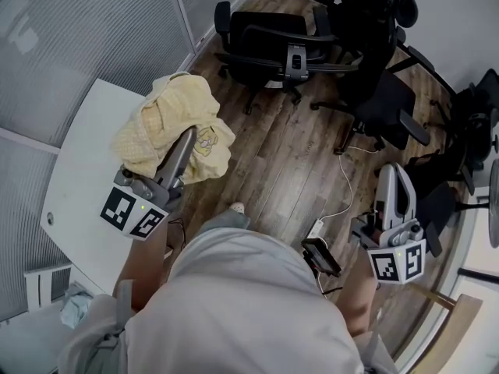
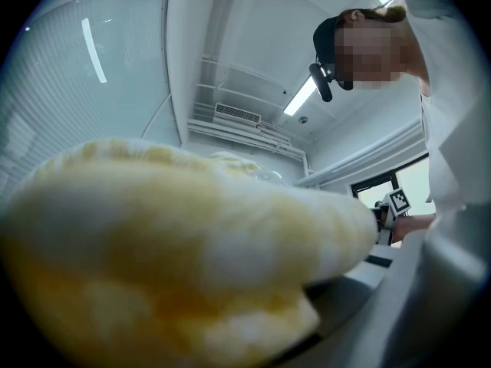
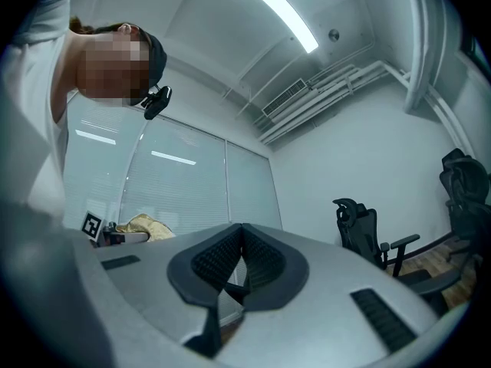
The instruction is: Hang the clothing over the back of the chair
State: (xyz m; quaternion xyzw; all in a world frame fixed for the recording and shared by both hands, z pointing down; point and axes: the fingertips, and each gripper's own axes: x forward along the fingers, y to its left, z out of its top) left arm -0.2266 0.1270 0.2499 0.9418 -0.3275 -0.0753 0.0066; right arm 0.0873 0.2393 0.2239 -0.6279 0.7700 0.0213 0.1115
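Note:
The clothing point(image 1: 173, 125) is a pale yellow garment, bunched and hanging off the tip of my left gripper point(image 1: 189, 135), whose jaws are shut on it above the white table's corner. In the left gripper view the yellow cloth point(image 2: 176, 244) fills the lower frame and hides the jaws. My right gripper point(image 1: 392, 171) is held over the wooden floor at the right, shut and empty; in its own view the ribbed pads point(image 3: 261, 261) meet with nothing between them. A black office chair point(image 1: 269, 47) stands ahead, and another black chair point(image 1: 382, 100) to its right.
The white table point(image 1: 78, 185) lies at my left beside a blind-covered glass wall. More black chairs point(image 1: 472, 131) crowd the right side. A white cable and power strip point(image 1: 316, 228) lie on the wooden floor near my feet. My own legs fill the bottom of the head view.

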